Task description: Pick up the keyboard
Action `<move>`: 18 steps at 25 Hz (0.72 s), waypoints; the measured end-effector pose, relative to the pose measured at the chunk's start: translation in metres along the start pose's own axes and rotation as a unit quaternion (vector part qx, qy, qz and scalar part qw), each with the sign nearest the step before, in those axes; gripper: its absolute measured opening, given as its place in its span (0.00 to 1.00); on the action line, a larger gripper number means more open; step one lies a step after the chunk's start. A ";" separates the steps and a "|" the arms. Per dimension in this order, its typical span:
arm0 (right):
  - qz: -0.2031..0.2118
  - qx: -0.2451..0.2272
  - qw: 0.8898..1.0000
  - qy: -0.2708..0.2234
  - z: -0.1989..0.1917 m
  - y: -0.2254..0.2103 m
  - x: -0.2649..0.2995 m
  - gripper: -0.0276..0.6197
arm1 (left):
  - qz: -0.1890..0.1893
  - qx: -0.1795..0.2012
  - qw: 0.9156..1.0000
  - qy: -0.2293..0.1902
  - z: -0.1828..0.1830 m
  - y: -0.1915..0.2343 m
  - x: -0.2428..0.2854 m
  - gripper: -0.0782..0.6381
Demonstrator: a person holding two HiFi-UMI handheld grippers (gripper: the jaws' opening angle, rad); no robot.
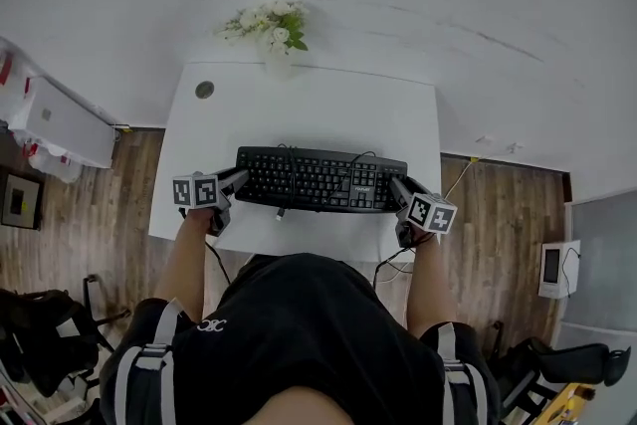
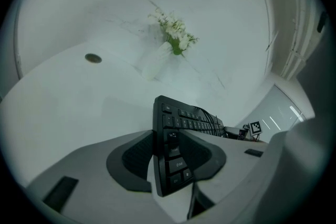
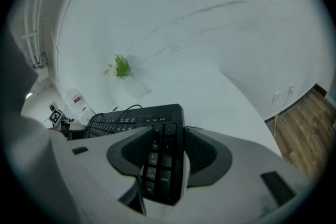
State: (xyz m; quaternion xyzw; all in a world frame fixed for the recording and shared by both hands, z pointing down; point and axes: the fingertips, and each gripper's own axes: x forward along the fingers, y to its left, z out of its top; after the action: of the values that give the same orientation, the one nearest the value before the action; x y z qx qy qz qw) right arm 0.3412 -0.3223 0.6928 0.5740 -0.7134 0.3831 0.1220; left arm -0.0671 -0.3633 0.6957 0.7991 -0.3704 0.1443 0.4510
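Observation:
A black keyboard point(image 1: 320, 179) hangs just above the white desk point(image 1: 318, 109), held at both ends. My left gripper point(image 1: 237, 178) is shut on its left end point(image 2: 169, 157), the dark pads clamping the edge by the corner keys. My right gripper point(image 1: 398, 186) is shut on its right end point(image 3: 160, 162), pads pressing around the number pad. The keyboard's black cable point(image 1: 290, 169) lies looped over the keys. In the left gripper view the keyboard point(image 2: 191, 120) stretches away towards the other gripper's marker cube point(image 2: 255, 127).
A vase of white flowers point(image 1: 271, 27) stands at the desk's far edge, with a round cable hole point(image 1: 204, 90) to its left. A white wall rises behind. Wooden floor point(image 1: 503, 214) lies on both sides, and a white cabinet point(image 1: 60, 119) stands at the left.

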 end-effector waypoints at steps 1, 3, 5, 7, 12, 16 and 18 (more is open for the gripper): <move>0.002 -0.005 1.000 -0.014 0.010 0.002 -0.004 0.35 | -0.004 0.011 1.000 -0.011 0.010 -0.007 -0.004 0.32; 0.007 -0.015 0.999 -0.042 0.031 0.009 -0.014 0.35 | -0.009 0.035 0.999 -0.031 0.029 -0.020 -0.011 0.32; 0.012 -0.026 0.997 -0.070 0.055 0.018 -0.024 0.35 | -0.013 0.058 0.997 -0.055 0.050 -0.034 -0.020 0.32; 0.017 -0.041 0.994 -0.096 0.080 0.027 -0.032 0.35 | -0.017 0.076 0.994 -0.080 0.072 -0.047 -0.029 0.32; 0.027 -0.081 0.982 -0.169 0.148 0.052 -0.058 0.34 | -0.036 0.122 0.979 -0.158 0.130 -0.085 -0.056 0.32; 0.038 -0.114 0.964 -0.236 0.206 0.080 -0.090 0.34 | -0.051 0.159 0.960 -0.223 0.177 -0.119 -0.085 0.32; 0.041 -0.128 0.954 -0.266 0.233 0.092 -0.106 0.34 | -0.058 0.173 0.950 -0.252 0.199 -0.135 -0.098 0.32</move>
State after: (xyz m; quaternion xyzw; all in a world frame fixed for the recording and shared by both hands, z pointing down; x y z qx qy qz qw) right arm 0.3520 -0.4009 0.4330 0.6051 -0.7859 0.1266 -0.0161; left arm -0.0575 -0.4394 0.4477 0.8952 -0.3947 -0.0261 0.2053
